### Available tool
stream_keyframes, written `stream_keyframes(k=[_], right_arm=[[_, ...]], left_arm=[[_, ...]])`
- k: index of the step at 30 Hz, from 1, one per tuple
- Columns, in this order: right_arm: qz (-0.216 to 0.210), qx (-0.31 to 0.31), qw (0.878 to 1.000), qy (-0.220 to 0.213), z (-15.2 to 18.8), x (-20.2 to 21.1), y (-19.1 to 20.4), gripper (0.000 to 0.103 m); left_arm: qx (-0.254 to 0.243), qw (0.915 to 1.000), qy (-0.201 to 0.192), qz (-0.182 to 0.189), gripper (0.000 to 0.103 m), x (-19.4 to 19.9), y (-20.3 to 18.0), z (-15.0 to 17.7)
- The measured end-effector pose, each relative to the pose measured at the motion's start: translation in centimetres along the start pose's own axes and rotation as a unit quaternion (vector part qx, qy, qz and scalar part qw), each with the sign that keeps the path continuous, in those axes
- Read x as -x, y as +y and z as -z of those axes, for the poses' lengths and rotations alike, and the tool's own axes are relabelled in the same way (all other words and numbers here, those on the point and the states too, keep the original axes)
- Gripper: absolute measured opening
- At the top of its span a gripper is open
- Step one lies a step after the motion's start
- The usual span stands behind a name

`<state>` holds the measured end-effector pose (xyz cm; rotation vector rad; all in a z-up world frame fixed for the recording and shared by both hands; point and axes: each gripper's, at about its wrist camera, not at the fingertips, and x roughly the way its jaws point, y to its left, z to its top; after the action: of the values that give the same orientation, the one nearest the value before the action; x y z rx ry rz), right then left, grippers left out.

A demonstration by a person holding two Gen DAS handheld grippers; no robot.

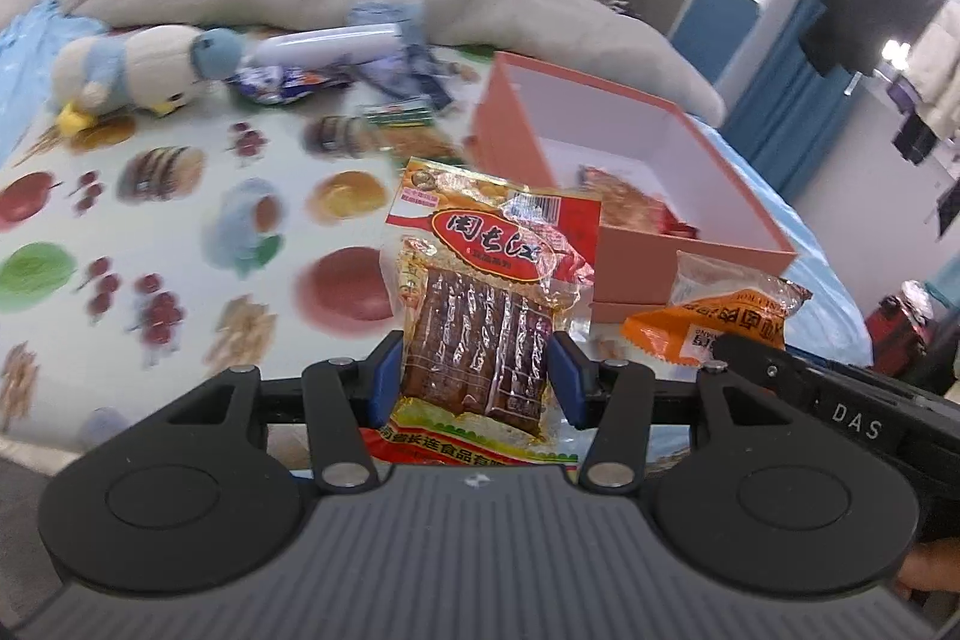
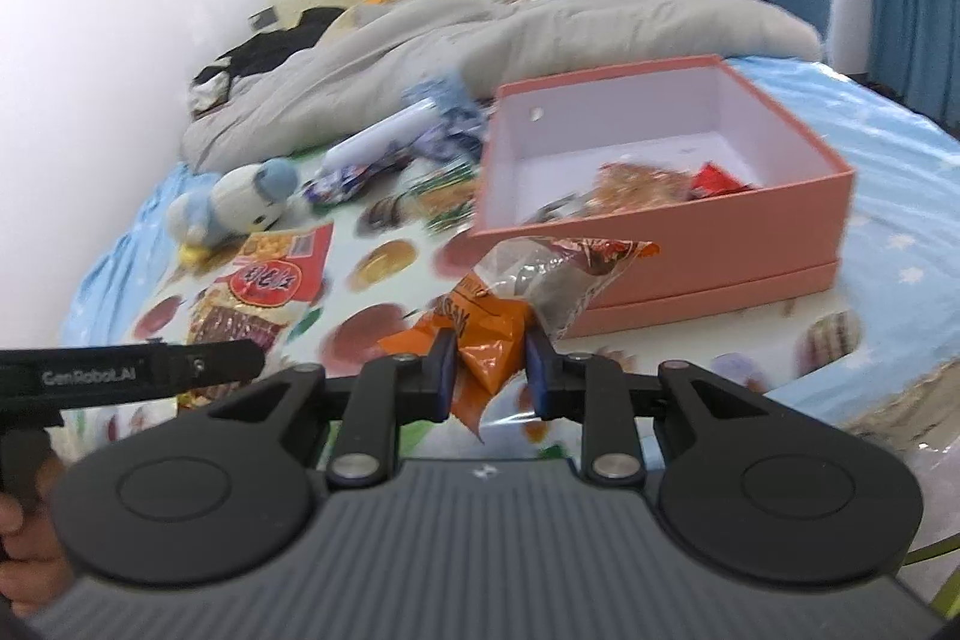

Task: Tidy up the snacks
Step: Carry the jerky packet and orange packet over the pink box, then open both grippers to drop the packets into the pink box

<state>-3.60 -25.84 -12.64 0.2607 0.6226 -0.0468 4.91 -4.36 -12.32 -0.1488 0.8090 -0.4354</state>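
Left wrist view: the left gripper [image 1: 475, 379] is clamped on a red-and-yellow snack packet [image 1: 480, 316], its blue pads [image 1: 384, 382] pressing the two long edges. The packet's long axis runs straight out along the fingers, toward 12 o'clock. The pink box [image 1: 636, 244], open and with a few snacks already in it, lies at about 1 o'clock from the packet, near but not touching. At 3 o'clock the orange packet [image 1: 714, 316] shows, with part of the right gripper below it. Further up the fruit-print sheet [image 1: 180, 232], at 10 to 11 o'clock, lie a plush penguin [image 1: 138, 70] and loose wrappers (smeared, so their kinds are unclear). The packet's lower end is hidden behind the gripper body.

Right wrist view: the right gripper [image 2: 489, 370] pinches the crumpled orange packet [image 2: 489, 334] between its pads, the clear end trailing toward 1 o'clock, over the near wall of the pink box [image 2: 720, 244]. The box mouth sits at 1 o'clock, closer to this hand than to the left, I judge, so this packet probably goes in first. At 9 o'clock the left gripper's edge crosses the red-and-yellow snack packet [image 2: 258, 292]. The box contents are blurred, and its near wall hides the front of its floor.
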Motion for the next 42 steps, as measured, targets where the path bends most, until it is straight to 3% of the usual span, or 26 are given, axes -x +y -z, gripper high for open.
stream_keyframes(k=[11, 21, 31, 42], right_arm=[[0.035, -0.029, 0.999, -0.03, -2.6, -0.3, -4.9, 0.027], [0.051, -0.033, 0.996, -0.068, -7.3, -5.6, -8.8, 0.027], [0.061, -0.053, 0.996, -0.036, -9.2, -11.7, -12.6, 0.027], [0.058, -0.06, 0.996, -0.008, -8.5, -16.1, -13.9, 0.028]], left_arm=[[-0.041, 0.9981, -0.005, 0.045, 0.056, -5.1, -5.7, -4.3], [-0.093, 0.993, -0.009, 0.072, 0.056, -12.7, -10.2, -10.2], [-0.11, 0.9917, 0.016, 0.064, 0.056, -20.9, -12.0, -14.3], [-0.119, 0.9907, 0.043, 0.05, 0.057, -26.6, -11.0, -14.0]])
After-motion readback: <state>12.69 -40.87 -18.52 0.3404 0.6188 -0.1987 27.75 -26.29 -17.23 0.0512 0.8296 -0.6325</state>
